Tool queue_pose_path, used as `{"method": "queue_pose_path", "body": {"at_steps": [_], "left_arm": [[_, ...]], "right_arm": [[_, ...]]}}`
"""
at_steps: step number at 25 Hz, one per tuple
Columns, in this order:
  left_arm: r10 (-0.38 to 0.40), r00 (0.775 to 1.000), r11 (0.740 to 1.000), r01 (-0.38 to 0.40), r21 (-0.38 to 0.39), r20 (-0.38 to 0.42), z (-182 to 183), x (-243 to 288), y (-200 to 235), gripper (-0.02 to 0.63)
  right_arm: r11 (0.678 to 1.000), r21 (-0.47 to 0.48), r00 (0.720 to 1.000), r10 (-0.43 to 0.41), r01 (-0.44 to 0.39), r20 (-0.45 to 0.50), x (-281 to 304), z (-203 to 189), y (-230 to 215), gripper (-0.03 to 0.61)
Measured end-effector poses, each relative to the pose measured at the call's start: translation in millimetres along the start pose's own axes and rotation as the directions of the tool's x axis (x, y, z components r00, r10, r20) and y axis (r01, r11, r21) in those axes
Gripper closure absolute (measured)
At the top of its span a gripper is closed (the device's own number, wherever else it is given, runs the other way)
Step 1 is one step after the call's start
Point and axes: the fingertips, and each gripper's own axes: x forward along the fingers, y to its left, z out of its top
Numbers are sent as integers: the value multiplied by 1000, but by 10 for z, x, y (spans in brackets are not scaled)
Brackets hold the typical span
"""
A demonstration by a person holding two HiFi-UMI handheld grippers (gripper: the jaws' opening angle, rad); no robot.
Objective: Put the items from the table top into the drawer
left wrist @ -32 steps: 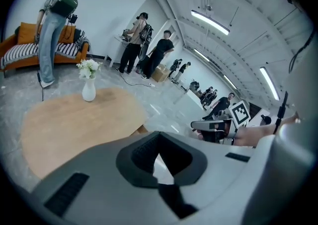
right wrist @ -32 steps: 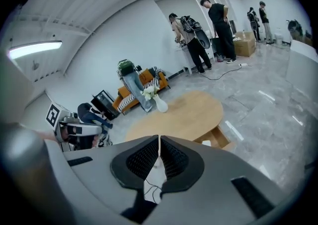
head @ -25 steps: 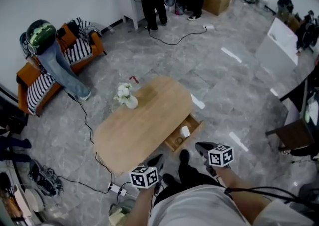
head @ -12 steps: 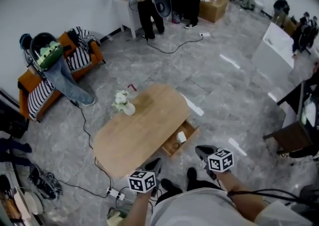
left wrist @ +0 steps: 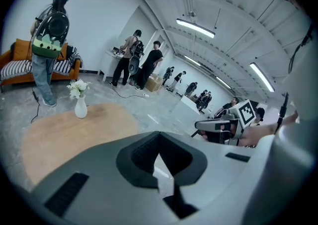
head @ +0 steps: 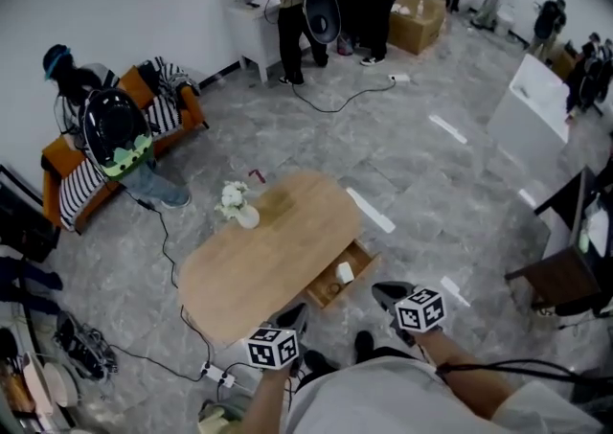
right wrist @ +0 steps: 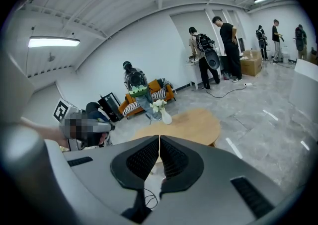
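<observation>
The oval wooden table (head: 268,260) holds only a white vase of flowers (head: 237,204) near its far left edge. An open drawer (head: 360,258) juts from the table's near right side, with a small white item (head: 345,273) and a round thing (head: 333,288) inside. My left gripper (head: 298,312) hovers off the table's near edge, jaws together and empty. My right gripper (head: 388,292) hangs just right of the drawer, shut with nothing between its pads (right wrist: 171,157). The left gripper view shows the vase (left wrist: 79,101) beyond the closed jaws.
A person with a backpack (head: 115,135) stands by the orange striped sofa (head: 67,169). More people work at the white desk (head: 251,15) at the back. Cables and a power strip (head: 218,375) lie on the floor left of my feet. A dark chair (head: 560,279) stands right.
Both grippers have lifted a little and drawn back from the table, which now looks smaller. The person by the sofa has straightened and turned their back.
</observation>
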Motion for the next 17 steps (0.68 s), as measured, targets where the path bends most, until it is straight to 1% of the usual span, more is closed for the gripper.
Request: {"method": "queue_pose_path", "body": {"at_steps": [4,10,17], "left_arm": [[4,1000,1000,-4,-9,17,60,40,-45,613],[8,1000,1000,-8,5,30,83,21,-94,612],[14,999,1000,-14,14,29,42,-16,-91,612]], "right_arm": [[1000,-8,1000,0,0,1,0,44,-36,541],[1000,-13,1000,1,-1,10,-31,34,-76,541],[1000,-8,1000,-3,3,21,-89,15,-104,541]]}}
